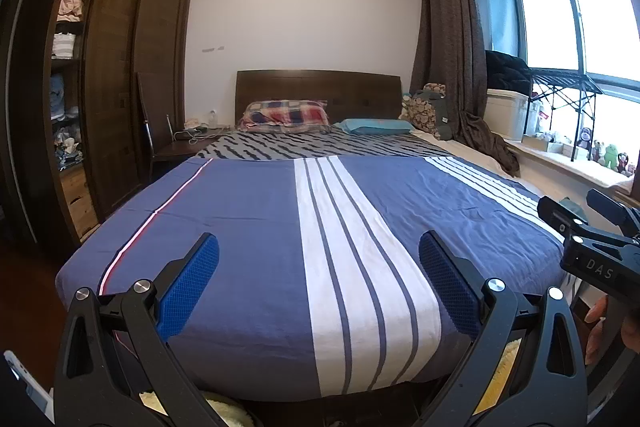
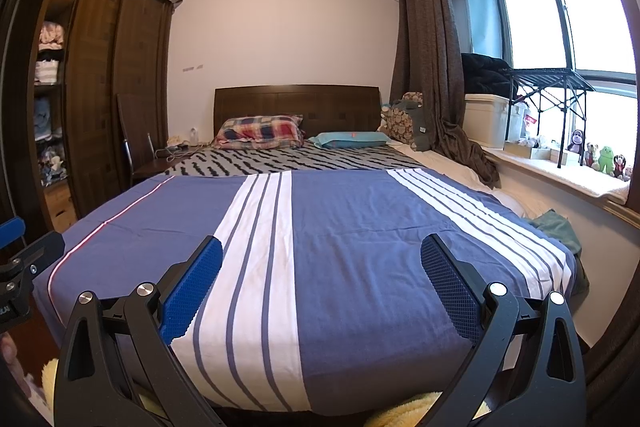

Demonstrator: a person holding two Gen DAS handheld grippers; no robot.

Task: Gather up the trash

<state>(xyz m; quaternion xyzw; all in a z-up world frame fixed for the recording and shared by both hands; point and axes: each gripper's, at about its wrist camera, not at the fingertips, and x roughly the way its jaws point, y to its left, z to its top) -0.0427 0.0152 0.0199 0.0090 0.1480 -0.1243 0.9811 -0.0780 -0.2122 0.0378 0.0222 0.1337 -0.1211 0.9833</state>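
No trash shows in either view. My left gripper (image 1: pixel 319 249) is open at the foot of a bed (image 1: pixel 248 211), and nothing lies between its blue-padded fingers (image 1: pixel 192 283). My right gripper (image 2: pixel 321 251) is open too, held over the same blue, white-striped bedspread (image 2: pixel 360 227) a little further right. In the left wrist view the right gripper's black body (image 1: pixel 592 247) appears at the right edge, held by a hand (image 1: pixel 600 323). The left gripper's side (image 2: pixel 16 259) shows at the left edge of the right wrist view.
A plaid pillow (image 1: pixel 284 115) and a teal pillow (image 1: pixel 376 126) lie by the headboard. A dark wardrobe (image 1: pixel 116 75) stands left with a chair (image 1: pixel 160 143). Right are a curtain (image 1: pixel 452 39), a white bin (image 1: pixel 508 115), a rack (image 1: pixel 560 87), toys (image 2: pixel 604 157) and a green cloth (image 2: pixel 556 227).
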